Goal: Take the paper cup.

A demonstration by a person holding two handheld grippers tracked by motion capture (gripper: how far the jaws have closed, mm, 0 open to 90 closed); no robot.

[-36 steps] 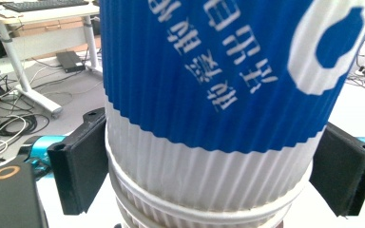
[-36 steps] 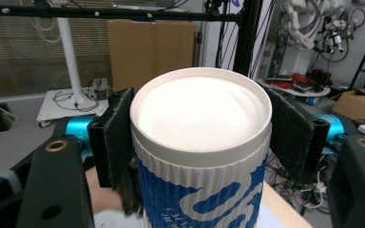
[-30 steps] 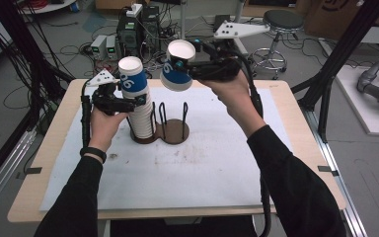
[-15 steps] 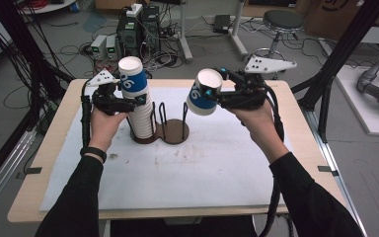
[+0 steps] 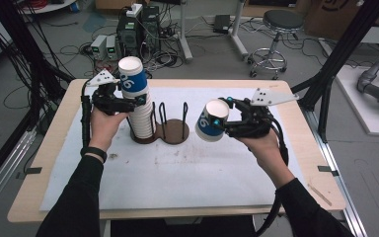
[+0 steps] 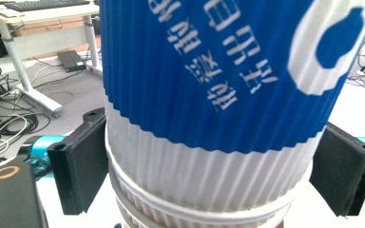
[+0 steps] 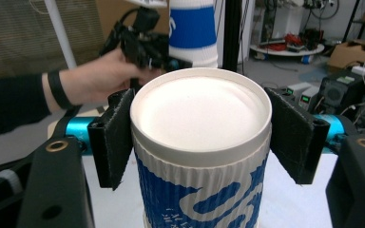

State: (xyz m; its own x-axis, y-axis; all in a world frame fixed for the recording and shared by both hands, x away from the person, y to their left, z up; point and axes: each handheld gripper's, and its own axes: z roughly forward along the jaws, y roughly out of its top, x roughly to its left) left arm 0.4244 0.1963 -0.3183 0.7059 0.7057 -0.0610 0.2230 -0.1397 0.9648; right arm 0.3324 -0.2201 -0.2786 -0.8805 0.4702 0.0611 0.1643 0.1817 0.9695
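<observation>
1. The table (image 5: 54,148), under a white sheet, carries a dark two-ring cup holder (image 5: 170,133).
2. A stack of cups (image 5: 137,106) stands inverted in the holder's left ring.
3. The left gripper (image 5: 128,101) clamps the stack's top cup.
4. The right gripper (image 5: 222,123) grips a single cup (image 5: 211,121), tilted, seemingly off the table right of the holder.

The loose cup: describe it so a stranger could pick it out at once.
On the white mat, right of the dark wire holder, the right gripper grips one blue-and-white ribbed paper cup. It hangs tilted in the air by itself, while the other cups sit nested in the stack at the left gripper.
</observation>
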